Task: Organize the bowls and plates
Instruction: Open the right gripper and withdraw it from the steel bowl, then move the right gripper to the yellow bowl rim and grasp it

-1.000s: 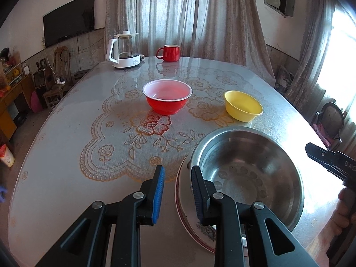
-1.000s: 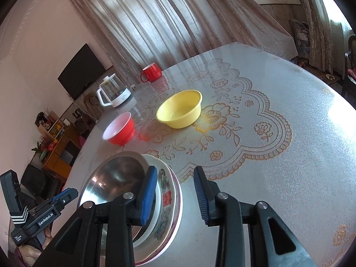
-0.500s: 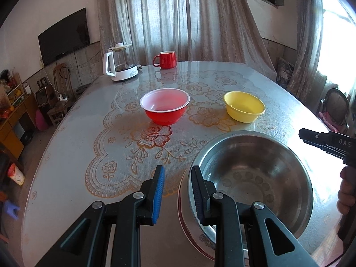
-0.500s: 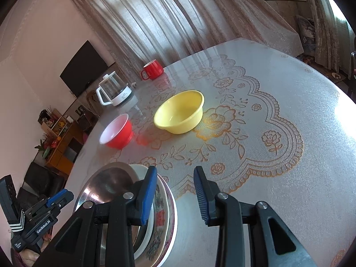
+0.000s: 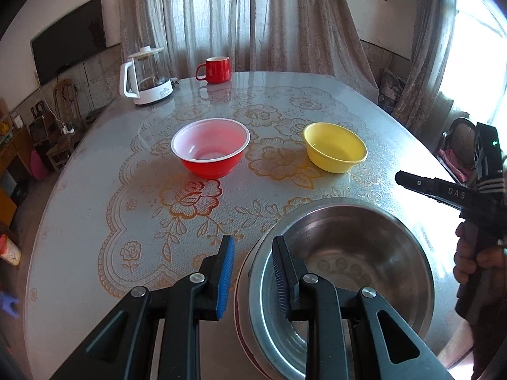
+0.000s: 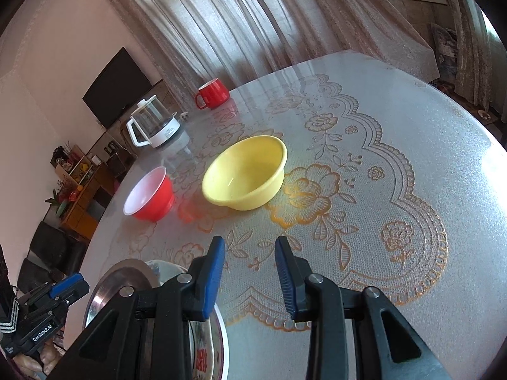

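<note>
free: lace mat (image 6: 364, 190) right side | blocked: yellow bowl (image 6: 245, 172), red bowl (image 6: 149, 194) ahead

Your left gripper (image 5: 252, 267) points steeply down, its jaws a narrow gap apart with nothing pressed between the pads. Your right gripper (image 6: 250, 267) also tilts downward, and its jaws are closing with nothing between them. Your right hand (image 5: 472, 259) wraps the handle of that gripper at the edge of the left wrist view.
</note>
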Demonstrator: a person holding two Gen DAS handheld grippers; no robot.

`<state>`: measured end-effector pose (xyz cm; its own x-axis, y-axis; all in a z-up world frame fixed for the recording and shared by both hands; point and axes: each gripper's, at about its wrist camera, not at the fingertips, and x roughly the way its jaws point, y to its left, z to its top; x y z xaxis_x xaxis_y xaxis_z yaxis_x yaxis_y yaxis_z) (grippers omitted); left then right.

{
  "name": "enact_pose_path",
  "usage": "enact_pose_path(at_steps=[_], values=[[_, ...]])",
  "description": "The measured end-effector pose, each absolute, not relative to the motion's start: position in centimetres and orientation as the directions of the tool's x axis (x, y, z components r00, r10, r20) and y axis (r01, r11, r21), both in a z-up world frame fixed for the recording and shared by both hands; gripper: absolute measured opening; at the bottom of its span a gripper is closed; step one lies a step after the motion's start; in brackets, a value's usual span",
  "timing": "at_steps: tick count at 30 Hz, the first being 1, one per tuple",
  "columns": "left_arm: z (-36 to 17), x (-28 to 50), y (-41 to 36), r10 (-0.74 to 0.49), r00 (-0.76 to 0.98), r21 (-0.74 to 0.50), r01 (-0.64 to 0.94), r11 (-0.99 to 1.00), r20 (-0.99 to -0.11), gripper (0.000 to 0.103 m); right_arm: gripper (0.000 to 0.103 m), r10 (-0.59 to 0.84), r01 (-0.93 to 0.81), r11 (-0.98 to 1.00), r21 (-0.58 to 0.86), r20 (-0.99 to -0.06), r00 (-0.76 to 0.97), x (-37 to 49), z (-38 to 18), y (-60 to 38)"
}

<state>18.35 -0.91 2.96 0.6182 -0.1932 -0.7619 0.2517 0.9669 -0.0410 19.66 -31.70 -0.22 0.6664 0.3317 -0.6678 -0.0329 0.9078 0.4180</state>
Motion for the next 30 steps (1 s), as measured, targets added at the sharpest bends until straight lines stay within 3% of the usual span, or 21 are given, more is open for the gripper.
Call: enact_pose_path(at_steps=[8,17,26,30], values=[[4.4,21.9,-2.3,-0.293,0.558,-0.151,0.286,0.946,-0.776,0.025,0.026,0.321,0.022,0.891,0.453,-0.665,0.675,21.8,-1.4,-32.8],[4.7,26.6,-5.6,-0.302,0.521,-0.162,0.297,0.941,-0.799,0.024,0.026,0.315,0.053,0.873,0.485,-0.643,0.699,25.1,-2.2,-33.3],[3.0,31.7,-7.9,-0.358,0.444,-0.278,0.237,0.931,-0.821,0.026,0.025,0.366,0.03,0.82,0.571,-0.564,0.74,27.4,-4.4,-34.3],[2.0,33.7,-9.1,-0.346,0.429,-0.276,0.219,0.936,-0.834,0.028,0.015,0.387,0.009,0.808,0.589,-0.542,0.746,27.4,-4.9,-34.5]])
